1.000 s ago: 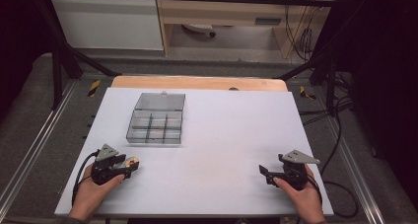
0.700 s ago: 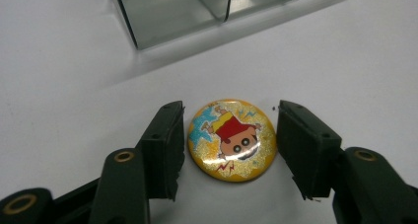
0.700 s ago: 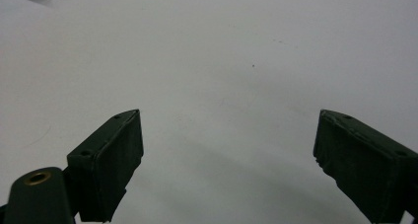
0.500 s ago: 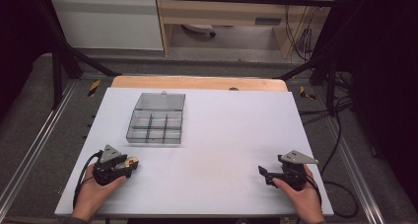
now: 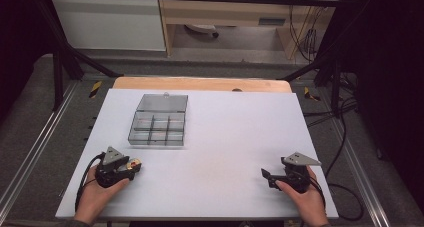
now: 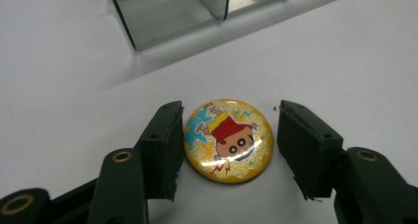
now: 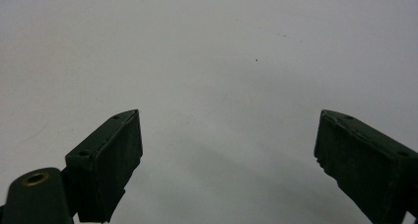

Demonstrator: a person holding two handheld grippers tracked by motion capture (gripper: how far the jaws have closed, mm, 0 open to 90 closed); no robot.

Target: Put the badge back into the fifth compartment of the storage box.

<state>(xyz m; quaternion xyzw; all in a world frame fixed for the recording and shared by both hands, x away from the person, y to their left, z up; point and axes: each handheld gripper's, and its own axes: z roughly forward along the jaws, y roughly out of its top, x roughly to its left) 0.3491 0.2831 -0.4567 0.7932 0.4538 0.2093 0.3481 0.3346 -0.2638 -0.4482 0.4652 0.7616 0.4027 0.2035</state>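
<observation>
L gripper [image 6: 227, 135] low on the worktop [image 5: 225, 137], fingers [image 6: 160, 145] either side of a round badge [image 6: 228, 140]; they've just eased apart: left pad touching its edge, right pad clear, so released. Badge lies flat, near the box [image 5: 160, 122]. R gripper [image 7: 227, 155] fingers wide apart, holding nothing.

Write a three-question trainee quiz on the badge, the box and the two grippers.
1. True or false: the left gripper has the badge between its fingers.
2. What lies between the right gripper's fingers?
A. a badge
B. bare table
C. a lid
3. What state is the box in?

Key:
1. True; a gap shows on one side.
2. B, bare table.
3. Open, compartments look empty.
</observation>
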